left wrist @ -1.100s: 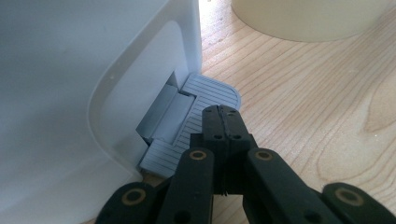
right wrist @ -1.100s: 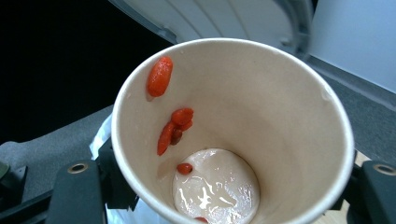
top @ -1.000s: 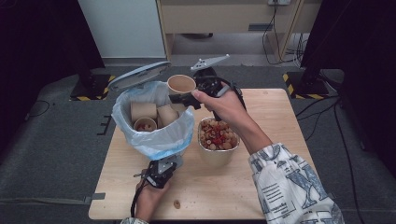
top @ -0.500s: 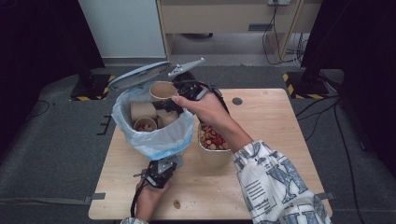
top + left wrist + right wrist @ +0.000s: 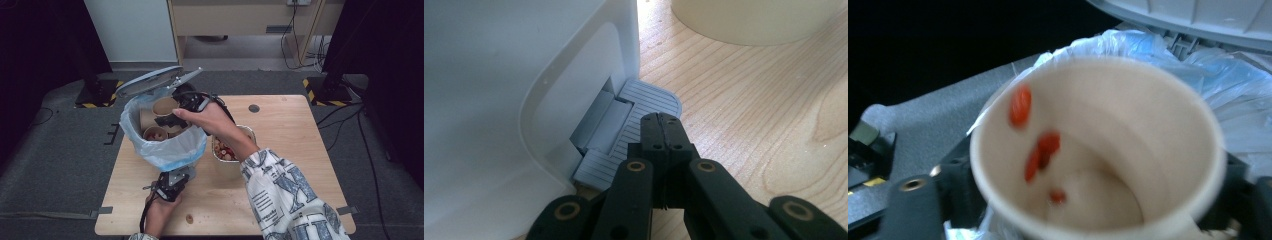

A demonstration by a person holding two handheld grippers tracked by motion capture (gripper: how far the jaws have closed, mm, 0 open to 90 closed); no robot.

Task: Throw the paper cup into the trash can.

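Across the wooden table (image 5: 300, 150), left half taken up by a white pedal bin (image 5: 499, 75) lined with a pale blue bag (image 5: 170, 147), grey lid (image 5: 147, 81) tipped up and back. Just right of the bin, a round container of reddish-brown snacks (image 5: 247, 132), half hidden behind the right forearm. Down in the bag already, two or three paper cups (image 5: 154, 133).

Over the bin's open mouth, toward its far side, one more paper cup (image 5: 164, 106), lying between the jaws of the right gripper (image 5: 176, 107), mouth turned back toward that gripper's camera and base pointing on toward the lid. Jaws flanking the cup wall on either side and just now opening, the cup blurred between them; impossible to tell whether the pads are pressing on it or have let go. Nothing but bag and cups beneath, so a straight drop should land it inside. A few red bits (image 5: 1040, 150) clinging to the cup's inner wall.

At the near foot of the bin, left gripper (image 5: 170, 182) with jaws fully closed on nothing, tips (image 5: 663, 125) pressed down on the ribbed grey pedal (image 5: 651, 97), apparently propping the lid open. Near the table's front edge, one small stray brown piece (image 5: 189, 218).
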